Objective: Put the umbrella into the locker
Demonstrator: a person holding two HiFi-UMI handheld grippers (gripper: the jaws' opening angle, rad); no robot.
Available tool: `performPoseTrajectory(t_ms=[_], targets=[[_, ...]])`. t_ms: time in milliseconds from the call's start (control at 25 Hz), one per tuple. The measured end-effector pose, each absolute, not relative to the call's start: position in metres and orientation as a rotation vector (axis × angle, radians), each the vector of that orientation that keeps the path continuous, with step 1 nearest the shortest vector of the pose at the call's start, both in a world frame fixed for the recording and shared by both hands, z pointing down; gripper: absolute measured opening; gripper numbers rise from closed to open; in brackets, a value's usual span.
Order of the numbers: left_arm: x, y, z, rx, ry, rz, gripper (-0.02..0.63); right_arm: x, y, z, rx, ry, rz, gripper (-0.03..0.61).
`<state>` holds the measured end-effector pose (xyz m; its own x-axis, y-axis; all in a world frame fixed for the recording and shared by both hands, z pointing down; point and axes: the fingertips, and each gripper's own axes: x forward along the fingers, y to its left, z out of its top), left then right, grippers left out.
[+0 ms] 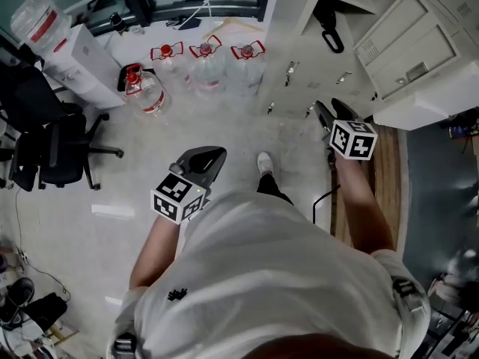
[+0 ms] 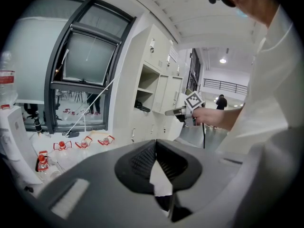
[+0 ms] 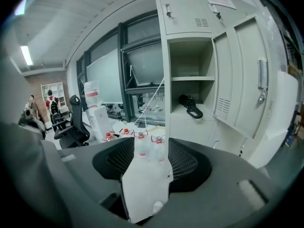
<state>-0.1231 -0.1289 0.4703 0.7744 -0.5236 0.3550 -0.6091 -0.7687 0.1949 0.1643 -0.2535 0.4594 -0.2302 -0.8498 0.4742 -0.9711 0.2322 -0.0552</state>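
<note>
Released and empty, the right hand-held gripper (image 3: 147,148) shows bare floor (image 3: 142,184) between its parted jaws. The left hand-held gripper (image 2: 155,144) is clenched tip to tip on nothing. The black umbrella (image 3: 190,106) lies on the lower shelf (image 3: 176,112) of the open locker (image 3: 185,13), far right, with the door (image 3: 247,75) swung out. Left of the locker, water bottles (image 1: 206,62) stand on the floor, and an office chair (image 1: 52,144) sits further left.

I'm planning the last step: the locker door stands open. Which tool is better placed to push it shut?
Right, I'd judge. The right tool faces the open locker door from close by, jaws apart and empty; the left tool hangs farther back over the floor, jaws together.
</note>
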Motion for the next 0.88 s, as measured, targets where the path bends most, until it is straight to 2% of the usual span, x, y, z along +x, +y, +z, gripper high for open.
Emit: performPoseTrajectory(t_ms=[400, 880], targets=[[-0.155, -0.108, 0.474, 2.639, -0.920, 0.396, 0.058, 0.113, -0.174, 0.484, 1.570, -2.224, 0.519, 0.210], [-0.172, -0.092, 0.475, 2.630, -0.942, 0.379, 0.058, 0.095, -0.150, 0.480, 1.565, -2.234, 0.502, 0.178]])
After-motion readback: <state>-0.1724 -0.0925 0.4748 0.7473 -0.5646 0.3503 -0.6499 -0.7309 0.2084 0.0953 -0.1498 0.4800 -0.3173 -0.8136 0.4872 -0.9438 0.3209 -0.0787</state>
